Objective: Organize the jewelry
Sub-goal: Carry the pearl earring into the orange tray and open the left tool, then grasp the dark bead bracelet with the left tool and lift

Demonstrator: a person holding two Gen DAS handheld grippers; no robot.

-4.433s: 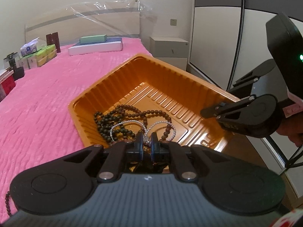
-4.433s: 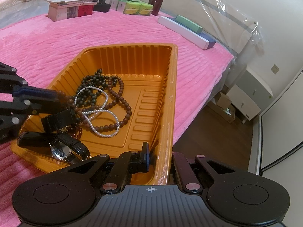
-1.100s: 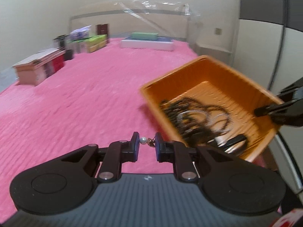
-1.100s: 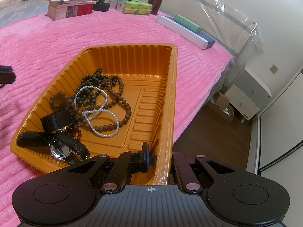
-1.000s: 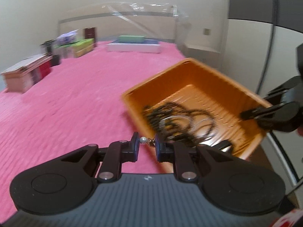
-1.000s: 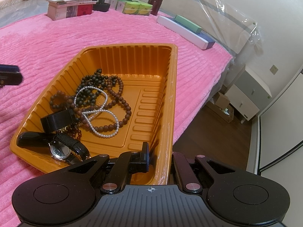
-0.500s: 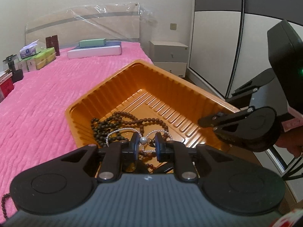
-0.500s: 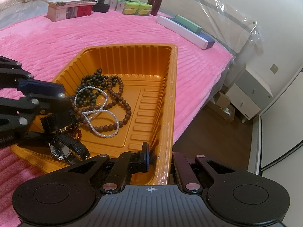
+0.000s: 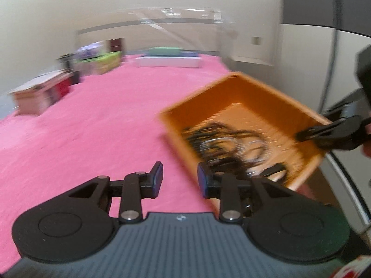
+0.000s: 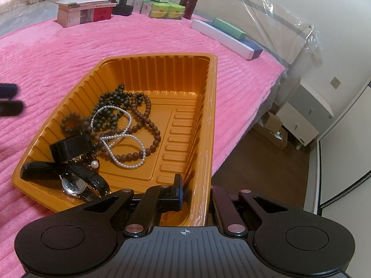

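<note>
An orange tray (image 10: pixel 162 69) sits at the edge of the pink bed. It holds dark bead strands (image 10: pixel 116 99), a pearl strand (image 10: pixel 125 139), a black watch (image 10: pixel 76 185) and a small pearl piece (image 10: pixel 94 164) beside the watch. My right gripper (image 10: pixel 196 197) is shut on the tray's near rim. My left gripper (image 9: pixel 179 180) hangs over the blanket just left of the blurred tray (image 9: pixel 255 92). Its jaws are opening with nothing between them. The right wrist view catches the left gripper (image 10: pixel 9 99) at its left edge.
Boxes (image 10: pixel 85 11) and cartons (image 10: pixel 167 9) line the far side of the bed, with long flat boxes (image 10: pixel 227 37) by the plastic-wrapped headboard. A nightstand (image 10: pixel 308 115) and wooden floor (image 10: pixel 266 162) lie past the bed's edge, right of the tray.
The left gripper, over the tray with the pearl piece pinched half a second ago, has swung left off the tray with its jaws apart. The pearl piece now lies by the watch. The right gripper has not moved.
</note>
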